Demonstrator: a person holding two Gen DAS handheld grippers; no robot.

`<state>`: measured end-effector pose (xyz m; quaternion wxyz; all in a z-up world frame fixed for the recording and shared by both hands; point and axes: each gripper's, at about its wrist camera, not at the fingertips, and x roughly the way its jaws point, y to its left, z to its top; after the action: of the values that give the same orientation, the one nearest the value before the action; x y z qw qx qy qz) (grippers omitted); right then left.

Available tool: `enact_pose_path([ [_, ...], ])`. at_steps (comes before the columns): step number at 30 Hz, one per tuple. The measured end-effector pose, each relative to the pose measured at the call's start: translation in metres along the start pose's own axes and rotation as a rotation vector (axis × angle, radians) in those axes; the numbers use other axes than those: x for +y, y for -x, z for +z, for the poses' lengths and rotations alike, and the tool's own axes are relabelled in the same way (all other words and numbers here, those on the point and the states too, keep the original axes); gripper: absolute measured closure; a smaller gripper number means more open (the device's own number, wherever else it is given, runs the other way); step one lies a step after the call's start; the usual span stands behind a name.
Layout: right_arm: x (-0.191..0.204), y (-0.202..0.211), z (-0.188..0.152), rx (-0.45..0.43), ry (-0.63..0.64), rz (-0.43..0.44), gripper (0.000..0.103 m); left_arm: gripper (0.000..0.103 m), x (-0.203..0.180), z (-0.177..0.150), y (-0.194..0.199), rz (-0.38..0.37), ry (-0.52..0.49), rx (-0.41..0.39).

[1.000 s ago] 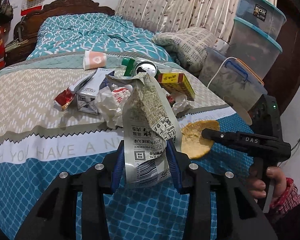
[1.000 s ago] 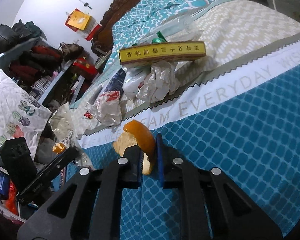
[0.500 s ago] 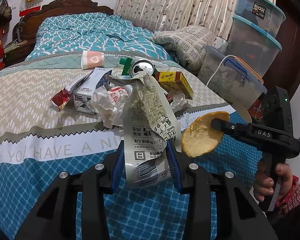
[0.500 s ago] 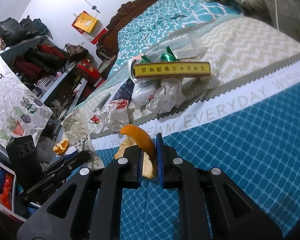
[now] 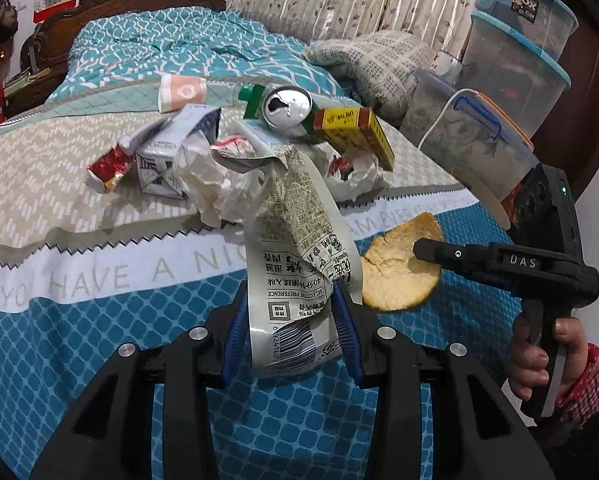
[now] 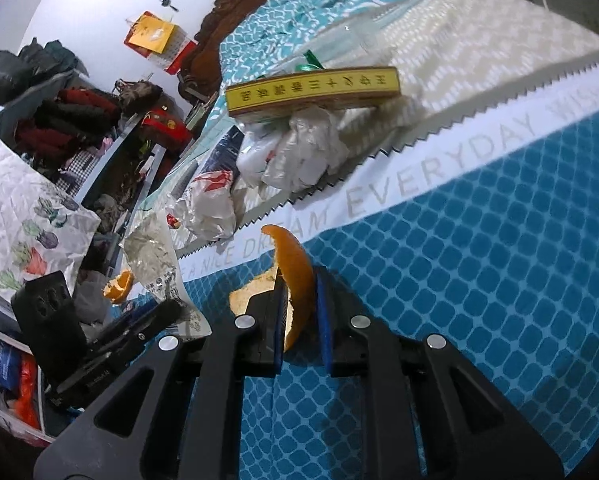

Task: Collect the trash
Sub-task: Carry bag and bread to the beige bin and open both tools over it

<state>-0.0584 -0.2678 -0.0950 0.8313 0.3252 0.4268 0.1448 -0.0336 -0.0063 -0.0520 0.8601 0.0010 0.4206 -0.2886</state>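
The left gripper [image 5: 291,334] is clamped on the lower part of a crumpled printed wrapper [image 5: 295,256], whose torn top flops forward above the fingers; holding it low keeps the loose upper end free, probably so it can drop cleanly into whatever receives the trash. The right gripper [image 6: 301,308] pinches an orange peel [image 6: 295,276] edge-on between its blue pads [image 6: 323,304], the curved rind rising above the fingertips and the pale pith side turned toward the left gripper. Both pieces hang above the blue-checked part of the bedspread [image 5: 99,344], just beside each other but not touching. Farther out, on the cream zigzag band, the rest of the trash lies heaped: a yellow box [image 5: 355,128] resting on crumpled white paper [image 5: 207,176], a dented can [image 5: 287,106], a small carton [image 5: 159,160], a red wrapper [image 5: 107,166] and a paper cup [image 5: 181,92]. The blue stretch in front of the pile is bare and gives room to swing either hand. To the right, stacked plastic bins [image 5: 511,52] crowd the bed's edge, so that side looks tight. No bin or bag for the trash can be made out.
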Motion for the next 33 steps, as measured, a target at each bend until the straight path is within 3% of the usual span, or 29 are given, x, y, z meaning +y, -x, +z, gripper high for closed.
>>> enact_pose_path([
  [1, -0.003, 0.000, 0.000, 0.003, -0.003, 0.001, 0.081, 0.065, -0.001, 0.000, -0.002, -0.002, -0.004, 0.004],
  [3, -0.005, 0.001, -0.002, 0.001, -0.011, 0.002, 0.060, 0.065, -0.003, -0.001, -0.004, -0.004, -0.011, 0.010],
  [4, -0.005, 0.004, -0.003, -0.014, -0.013, -0.001, 0.036, 0.065, -0.004, -0.001, -0.006, -0.005, -0.014, 0.013],
  [6, -0.005, 0.010, -0.005, -0.049, 0.003, -0.004, 0.033, 0.065, -0.006, -0.001, -0.008, -0.006, -0.019, 0.018],
  [12, -0.006, 0.005, -0.005, -0.038, 0.011, -0.037, 0.042, 0.065, -0.010, 0.000, -0.009, -0.003, -0.033, 0.017],
  [13, -0.006, 0.004, -0.004, -0.038, 0.010, -0.041, 0.047, 0.065, -0.010, 0.000, -0.009, -0.003, -0.032, 0.018],
  [15, -0.004, -0.005, -0.005, 0.000, 0.018, -0.029, 0.072, 0.065, -0.011, 0.001, -0.010, -0.001, -0.034, 0.024],
  [17, 0.002, -0.013, -0.009, 0.021, 0.043, -0.027, 0.084, 0.065, -0.013, 0.002, -0.012, 0.003, -0.042, 0.026],
  [20, 0.004, -0.014, -0.008, 0.016, 0.063, -0.025, 0.094, 0.065, -0.018, 0.008, -0.011, 0.010, -0.063, 0.019],
  [26, -0.009, 0.015, 0.009, -0.080, 0.050, -0.034, 0.095, 0.065, -0.040, 0.033, -0.013, -0.015, -0.116, 0.001],
  [33, -0.051, 0.078, 0.035, -0.223, 0.015, -0.103, 0.095, 0.065, -0.106, 0.073, -0.035, -0.111, -0.249, -0.002],
])
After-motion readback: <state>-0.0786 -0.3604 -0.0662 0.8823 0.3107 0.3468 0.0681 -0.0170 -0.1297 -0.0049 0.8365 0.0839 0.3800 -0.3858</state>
